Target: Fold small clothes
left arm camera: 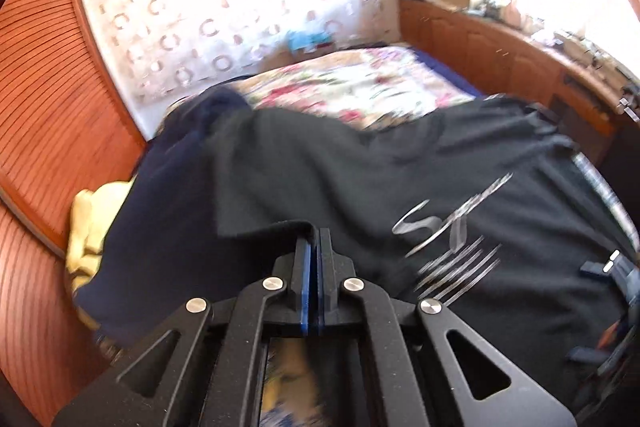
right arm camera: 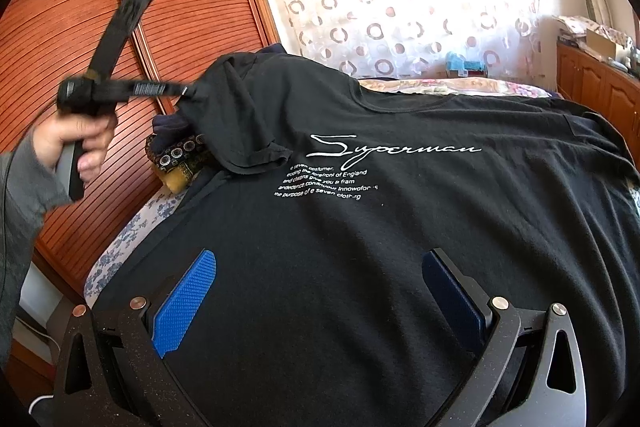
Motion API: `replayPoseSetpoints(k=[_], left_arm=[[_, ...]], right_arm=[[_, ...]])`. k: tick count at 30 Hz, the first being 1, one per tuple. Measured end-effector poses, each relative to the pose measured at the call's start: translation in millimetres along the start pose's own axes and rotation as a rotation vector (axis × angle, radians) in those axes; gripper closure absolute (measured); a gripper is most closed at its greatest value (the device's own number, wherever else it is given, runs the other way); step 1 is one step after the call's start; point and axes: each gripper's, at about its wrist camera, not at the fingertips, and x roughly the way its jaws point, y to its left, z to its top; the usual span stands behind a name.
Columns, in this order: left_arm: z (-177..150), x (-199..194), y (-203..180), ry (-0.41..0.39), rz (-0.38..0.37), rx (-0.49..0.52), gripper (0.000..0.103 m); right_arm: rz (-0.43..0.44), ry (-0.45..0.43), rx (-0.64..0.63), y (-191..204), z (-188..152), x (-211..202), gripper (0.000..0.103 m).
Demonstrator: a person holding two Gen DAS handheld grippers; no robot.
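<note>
A black T-shirt (right arm camera: 400, 247) with white "Superman" print lies spread front-up on the bed. Its left sleeve (right arm camera: 240, 115) is folded in over the chest. My left gripper (left arm camera: 314, 237), held in a person's hand (right arm camera: 76, 137), is shut on the sleeve's hem (left arm camera: 280, 227). From the right wrist view, the left gripper (right arm camera: 187, 91) pinches the raised cloth at the shirt's upper left. My right gripper (right arm camera: 320, 255) stands open just above the shirt's lower part, its blue pads (right arm camera: 188, 299) wide apart with nothing between them.
A navy garment (left arm camera: 160, 227) and a yellow cloth (left arm camera: 92, 227) lie left of the shirt beside a slatted wooden wardrobe (right arm camera: 120, 27). Floral bedspread (left arm camera: 360, 87) shows beyond the shirt. A patterned curtain (right arm camera: 400, 7) hangs behind; wooden cabinets (left arm camera: 500, 55) line the right.
</note>
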Motion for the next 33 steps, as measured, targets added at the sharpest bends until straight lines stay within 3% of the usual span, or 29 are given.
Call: replayPoseSetpoints(k=[6, 8, 11, 14, 15, 16, 20, 24, 30, 33], left_arm=[[50, 20, -53, -0.025, -0.085, 0.076, 0.099], [55, 25, -63, -0.020, -0.096, 0.097, 0.092], [56, 22, -67, -0.047, -0.122, 0.099, 0.060], [48, 13, -63, -0.062, -0.119, 0.094, 0.041], [44, 11, -59, -0.063, -0.105, 0.091, 0.028], [38, 10, -58, -0.065, -0.097, 0.091, 0.025], [12, 0, -48, -0.065, -0.085, 0.073, 0.024], [-35, -4, -40, -0.054, -0.070, 0.049, 0.024], [-93, 29, -45, 0.060, -0.045, 0.082, 0.025], [-103, 37, -42, 0.073, -0.037, 0.059, 0.035]], right_arm=[[-0.046, -0.005, -0.017, -7, 5, -6, 0.000], [-0.051, -0.008, -0.010, -12, 6, -11, 0.000], [-0.064, -0.009, -0.016, -15, 6, -14, 0.000], [-0.074, -0.007, -0.019, -16, 5, -14, 0.000], [-0.075, -0.008, -0.016, -16, 5, -14, 0.000], [-0.075, -0.010, -0.013, -17, 5, -14, 0.000], [-0.078, -0.017, -0.001, -18, 10, -14, 0.000], [-0.080, -0.021, -0.009, -24, 16, -16, 0.000], [-0.061, 0.016, -0.010, -30, 28, -1, 0.001], [-0.037, 0.054, -0.018, -31, 41, 15, 0.003]])
